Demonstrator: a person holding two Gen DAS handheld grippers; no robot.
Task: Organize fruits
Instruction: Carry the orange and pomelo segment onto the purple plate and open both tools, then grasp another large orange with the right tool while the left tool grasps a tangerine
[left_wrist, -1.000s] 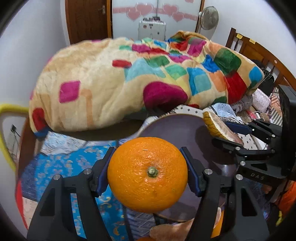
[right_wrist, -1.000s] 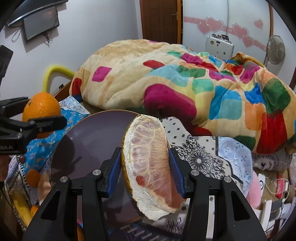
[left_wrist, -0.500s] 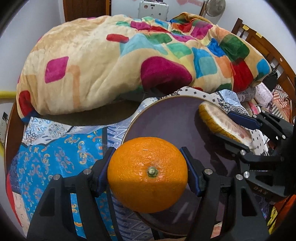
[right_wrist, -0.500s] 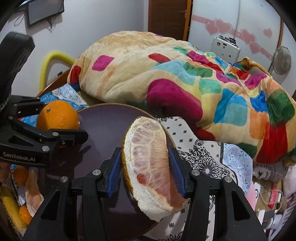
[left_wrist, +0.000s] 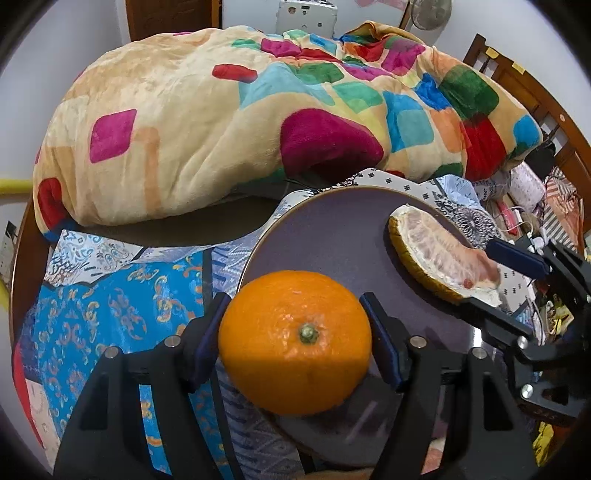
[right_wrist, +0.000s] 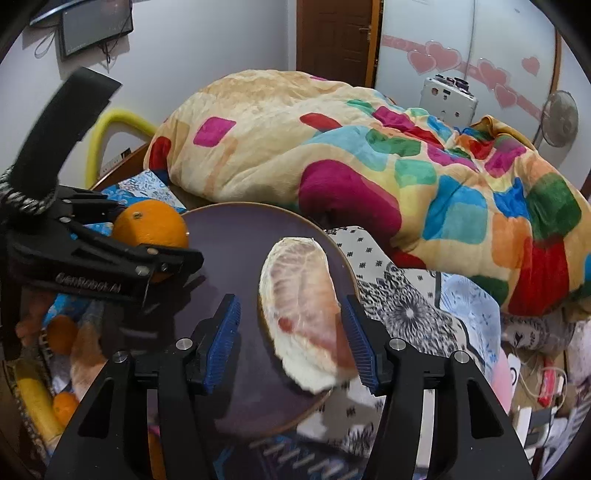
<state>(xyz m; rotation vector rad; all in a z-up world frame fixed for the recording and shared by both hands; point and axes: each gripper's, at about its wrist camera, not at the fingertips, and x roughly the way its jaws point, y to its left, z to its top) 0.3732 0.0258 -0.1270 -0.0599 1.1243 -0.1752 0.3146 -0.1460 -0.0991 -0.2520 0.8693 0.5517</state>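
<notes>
My left gripper (left_wrist: 295, 347) is shut on a whole orange (left_wrist: 295, 343), held over the near left edge of a round dark purple plate (left_wrist: 332, 243). The orange (right_wrist: 149, 229) and the left gripper (right_wrist: 177, 258) also show in the right wrist view. My right gripper (right_wrist: 290, 339) is open, its blue pads apart on both sides of a peeled pomelo wedge (right_wrist: 301, 306) that lies on the right side of the plate (right_wrist: 229, 258). In the left wrist view the wedge (left_wrist: 436, 258) lies between the right gripper's fingers (left_wrist: 517, 254).
A big patchwork blanket (left_wrist: 258, 122) is heaped behind the plate. Blue patterned cloth (left_wrist: 110, 302) covers the surface at left. A basket at lower left holds oranges (right_wrist: 61, 334) and a banana (right_wrist: 35, 402). Clutter (right_wrist: 535, 369) and a wooden bed frame (left_wrist: 535, 92) lie at right.
The right gripper has opened and let go of the pomelo wedge, which now lies on the plate. Both grippers have come lower and closer to the plate; the left still holds the orange.
</notes>
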